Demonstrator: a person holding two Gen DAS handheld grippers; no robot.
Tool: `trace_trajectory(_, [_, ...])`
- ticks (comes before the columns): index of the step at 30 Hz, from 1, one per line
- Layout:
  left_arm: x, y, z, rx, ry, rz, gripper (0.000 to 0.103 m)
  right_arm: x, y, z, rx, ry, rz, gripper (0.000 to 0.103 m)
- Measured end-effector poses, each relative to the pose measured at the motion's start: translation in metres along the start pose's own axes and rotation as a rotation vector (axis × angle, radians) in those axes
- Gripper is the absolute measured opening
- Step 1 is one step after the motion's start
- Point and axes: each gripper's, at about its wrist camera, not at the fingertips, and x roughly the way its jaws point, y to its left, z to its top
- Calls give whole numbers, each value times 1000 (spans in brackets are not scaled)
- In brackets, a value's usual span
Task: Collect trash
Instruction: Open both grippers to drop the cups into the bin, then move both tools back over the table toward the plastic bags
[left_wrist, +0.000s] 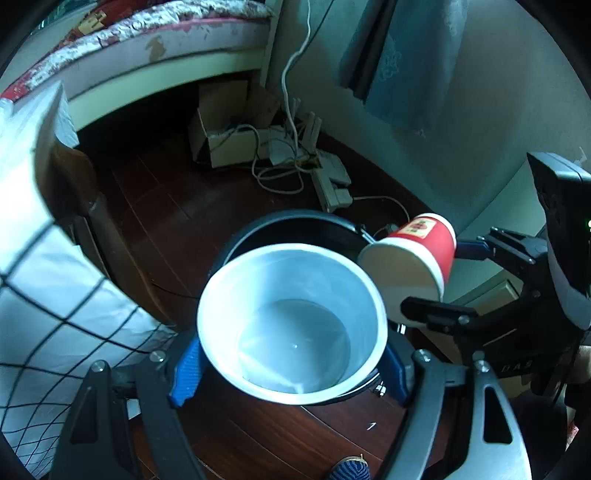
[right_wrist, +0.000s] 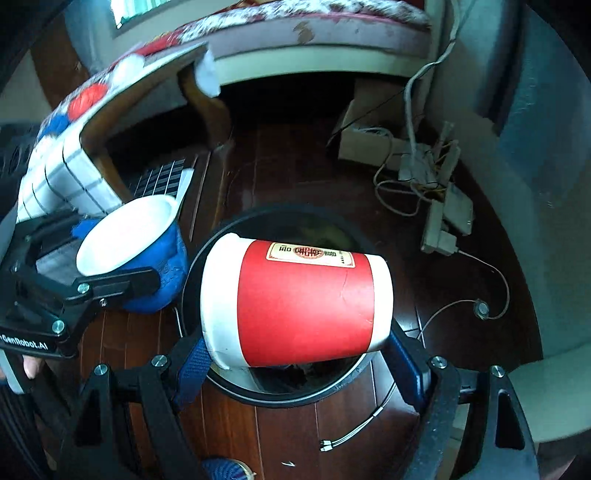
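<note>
Two cups held over the bin (right_wrist: 207, 266): white cup (left_wrist: 291, 325) clamped in left gripper (left_wrist: 291, 363), red cup (right_wrist: 295, 302) pinched sideways in right gripper (right_wrist: 299, 354). Could miss if let go early, red cup rolling off the rim, cups knocking together. "GenRobot.AI" on left gripper; red cup label probably Chinese, too small to read
</note>
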Motion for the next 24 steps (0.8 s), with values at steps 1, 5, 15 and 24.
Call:
trace_trajectory(1, [4, 2, 0, -10, 13, -23, 80, 6, 1, 0, -14, 10, 10, 85])
trace_trajectory(5, [21, 14, -3, -76, 54, -57, 102, 28, -1, 0, -60, 32, 0, 102])
trace_trajectory(15, [21, 22, -23, -106, 35, 81, 102, 40, -21, -15, 43, 98, -62, 102])
trace_trajectory(24, [-17, 25, -28, -100, -19, 133, 102, 20, -1, -10, 44, 59, -98, 102])
